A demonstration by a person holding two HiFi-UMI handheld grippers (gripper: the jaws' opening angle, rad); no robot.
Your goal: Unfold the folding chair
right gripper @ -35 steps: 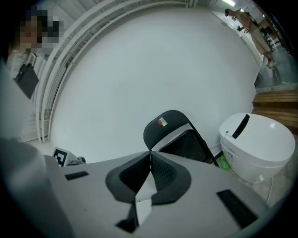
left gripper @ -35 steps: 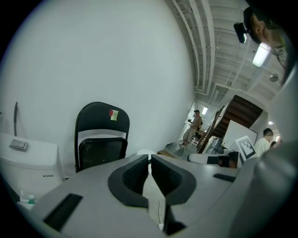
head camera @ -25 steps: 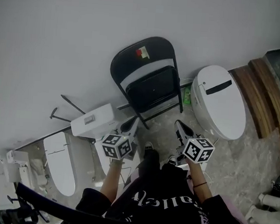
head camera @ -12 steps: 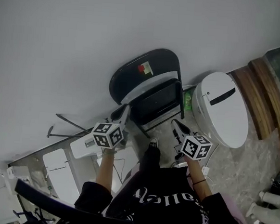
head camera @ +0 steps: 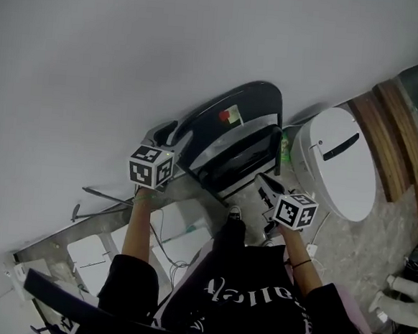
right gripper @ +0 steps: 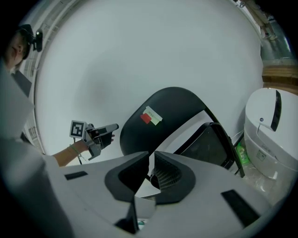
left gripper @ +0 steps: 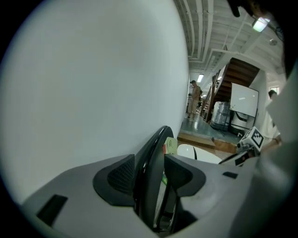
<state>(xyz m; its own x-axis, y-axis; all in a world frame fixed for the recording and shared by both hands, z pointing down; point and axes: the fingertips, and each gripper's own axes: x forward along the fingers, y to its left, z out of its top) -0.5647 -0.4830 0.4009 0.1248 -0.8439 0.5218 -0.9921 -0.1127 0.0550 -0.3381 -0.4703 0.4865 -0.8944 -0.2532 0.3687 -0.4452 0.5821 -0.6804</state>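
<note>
A black folding chair (head camera: pixel 233 132) leans folded against the pale wall, with a red and white sticker on its backrest. My left gripper (head camera: pixel 174 137) is at the backrest's upper left edge. In the left gripper view its jaws are opening, and the backrest's rim (left gripper: pixel 158 139) stands between the pads (left gripper: pixel 122 174) with a small gap on the right side. My right gripper (head camera: pixel 264 183) hangs shut and empty in front of the chair's seat, apart from it. The right gripper view shows the whole chair (right gripper: pixel 172 109) and the left gripper (right gripper: pixel 108 128) at its left.
A white toilet (head camera: pixel 339 166) stands right of the chair, with a green bottle (head camera: pixel 286 143) between them. More white toilets (head camera: pixel 87 254) lie at the lower left. Wooden steps (head camera: pixel 392 134) rise at the far right. The person's shoe (head camera: pixel 235 214) is just before the chair.
My left gripper has travelled up from beside the white tank to the chair's backrest edge and its jaws have parted. My right gripper has shifted a little towards the chair.
</note>
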